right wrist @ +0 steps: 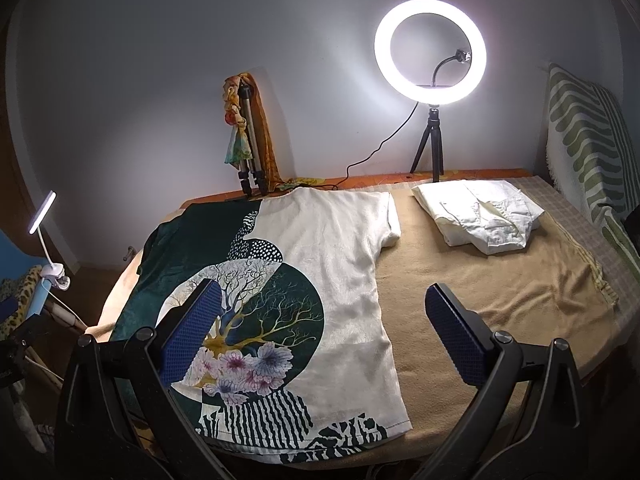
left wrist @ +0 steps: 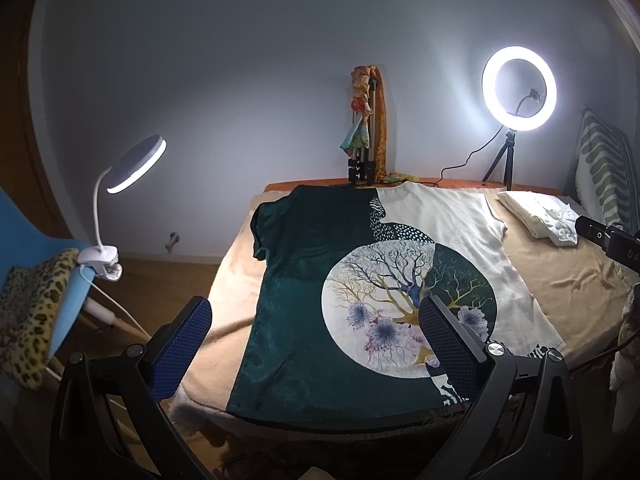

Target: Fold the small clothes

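Observation:
A green and white T-shirt [left wrist: 304, 264] with a round tree print lies flat and spread out on the tan blanket-covered table [left wrist: 560, 280]; it also shows in the right wrist view [right wrist: 340, 264]. My left gripper [left wrist: 316, 320] is open and empty, above the shirt's near left hem. My right gripper [right wrist: 324, 308] is open and empty, above the shirt's near right side. A folded white garment [right wrist: 480, 216] lies at the back right of the table, also in the left wrist view [left wrist: 540, 216].
A lit ring light [right wrist: 430, 50] on a small tripod stands at the back edge. A folded tripod with a scarf [right wrist: 248, 136] leans on the wall. A clip lamp [left wrist: 132, 168] sits on a blue chair [left wrist: 32, 232] to the left. A striped cushion [right wrist: 592, 136] stands at the right.

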Available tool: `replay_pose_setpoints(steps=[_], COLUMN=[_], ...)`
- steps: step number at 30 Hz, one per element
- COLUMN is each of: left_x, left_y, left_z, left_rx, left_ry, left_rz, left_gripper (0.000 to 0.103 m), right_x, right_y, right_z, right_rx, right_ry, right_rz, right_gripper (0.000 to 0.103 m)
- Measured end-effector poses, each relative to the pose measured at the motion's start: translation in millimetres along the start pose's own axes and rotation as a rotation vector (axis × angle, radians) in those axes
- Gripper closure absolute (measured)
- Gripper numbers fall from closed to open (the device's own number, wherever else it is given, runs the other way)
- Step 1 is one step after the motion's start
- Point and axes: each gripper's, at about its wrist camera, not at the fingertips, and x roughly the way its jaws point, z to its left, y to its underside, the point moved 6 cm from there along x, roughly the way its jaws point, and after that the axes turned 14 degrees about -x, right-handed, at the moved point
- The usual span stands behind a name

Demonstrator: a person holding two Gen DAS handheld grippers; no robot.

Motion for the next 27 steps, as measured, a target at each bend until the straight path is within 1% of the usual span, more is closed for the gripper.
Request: replay_pose_setpoints(steps=[7,14,17,20,24,27], left_x=[15.4,37.9,47.8,56.9,70.0,78.4], left_y=[1.8,8.0,13.4,22.0,37.8,47.6], left_z=[3.0,19.9,36.1,57.2,90.5,108.3], left_rx=[-0.002,-0.026,-0.045,-0.072,-0.132,-0.183], left_ry=[-0.005,-0.023,-0.042,-0.063,-0.081,-0.077], left_rz=[0.021,0.061,0.077,0.102,0.149,0.188], left_gripper=[0.0,0.0,0.0,0.0,0.0,0.002], right_x=[15.7,38.0,49.2,61.1,78.2,87.0], right_y=[0.6,-9.2,-18.8,-32.7,-54.7,-72.7], right_z=[11.8,29.8,42.2,59.4,94.1,121.1], right_rx=[-0.028,-0.048,-0.05,-0.083,-0.148,-0.177], right_ry=[-0.004,-0.043,-0.084,-0.11,-0.18,-0.231], right_rz=[0.011,0.017,0.016,0.009,0.008,-0.027], right_gripper=[0.0,0.0,0.0,0.0,0.0,0.0])
